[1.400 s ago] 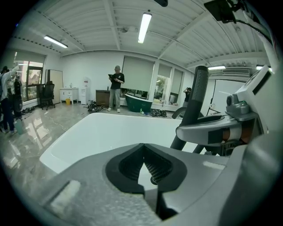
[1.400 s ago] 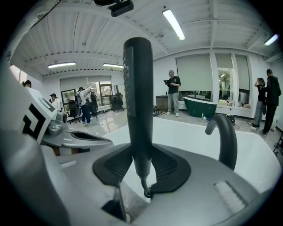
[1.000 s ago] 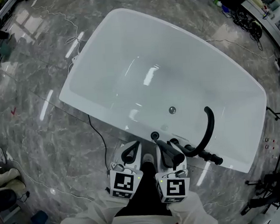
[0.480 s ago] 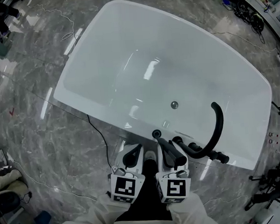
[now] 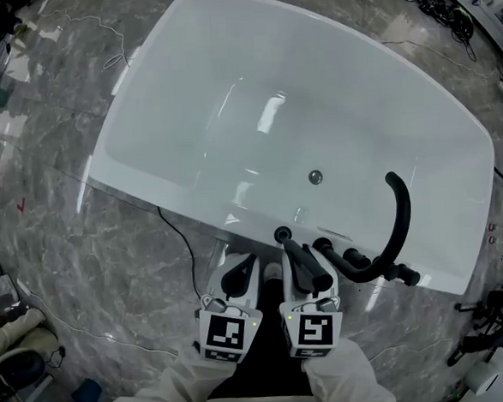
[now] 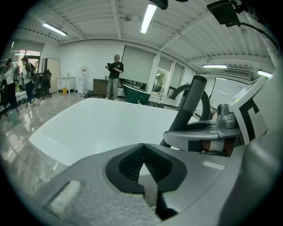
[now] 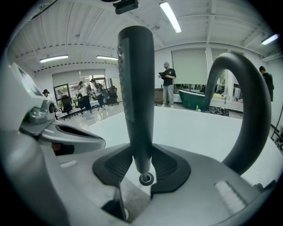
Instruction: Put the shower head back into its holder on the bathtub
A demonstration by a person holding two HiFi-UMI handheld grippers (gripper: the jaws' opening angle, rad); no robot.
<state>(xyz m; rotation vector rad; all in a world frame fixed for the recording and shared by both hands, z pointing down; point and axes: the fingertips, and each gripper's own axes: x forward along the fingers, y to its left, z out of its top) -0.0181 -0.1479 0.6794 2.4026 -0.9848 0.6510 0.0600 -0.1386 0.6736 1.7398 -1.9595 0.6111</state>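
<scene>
R gripper (image 7: 142, 167) clamps slim black stick shower head (image 7: 135, 88) | L gripper (image 6: 142, 167) jaws together, empty | do: line rod w/ what looks like round black holder (image 5: 281, 234) on white bathtub (image 5: 166, 81) rim, lower straight + slow

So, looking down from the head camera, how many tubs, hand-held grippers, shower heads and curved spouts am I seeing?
White oval bathtub: 1
Hand-held grippers: 2, the left gripper and the right gripper
Black stick-shaped shower head, clamped in the right jaws: 1
Black curved tap spout: 1
Total: 5
</scene>
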